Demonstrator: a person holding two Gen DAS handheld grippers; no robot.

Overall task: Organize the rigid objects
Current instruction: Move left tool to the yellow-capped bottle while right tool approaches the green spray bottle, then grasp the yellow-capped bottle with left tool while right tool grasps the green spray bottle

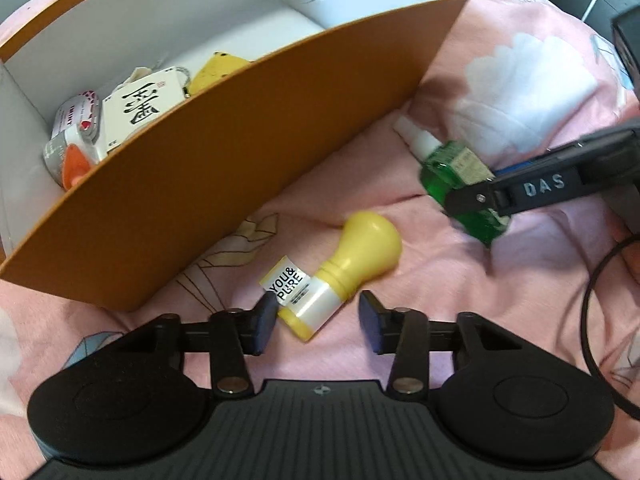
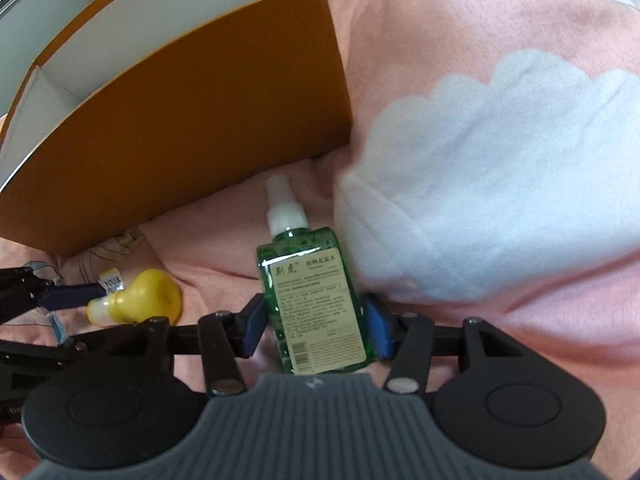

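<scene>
Two hand-held tools work over a pink bed cover [image 2: 460, 20] printed with white clouds. An orange cardboard box [image 1: 224, 168] with a white inside stands on the bed; it already holds small items, among them a white carton with black characters [image 1: 140, 108] and a yellow object [image 1: 216, 68].

The left claw [image 1: 318, 322] is spread apart around the base of a yellow bulb-shaped bottle [image 1: 344, 268], which lies on its side just in front of the box, one pad touching or nearly touching its label. It seems lined up to close across the narrow end, the easier part to grip.

The right claw [image 2: 316, 330] has its blue pads pressed on both sides of a green spray bottle [image 2: 310, 292] with a white cap, clamped on it low on the body. The bottle lies near the box's corner; whether it is lifted is unclear. Both items are probably bound for the box.
</scene>
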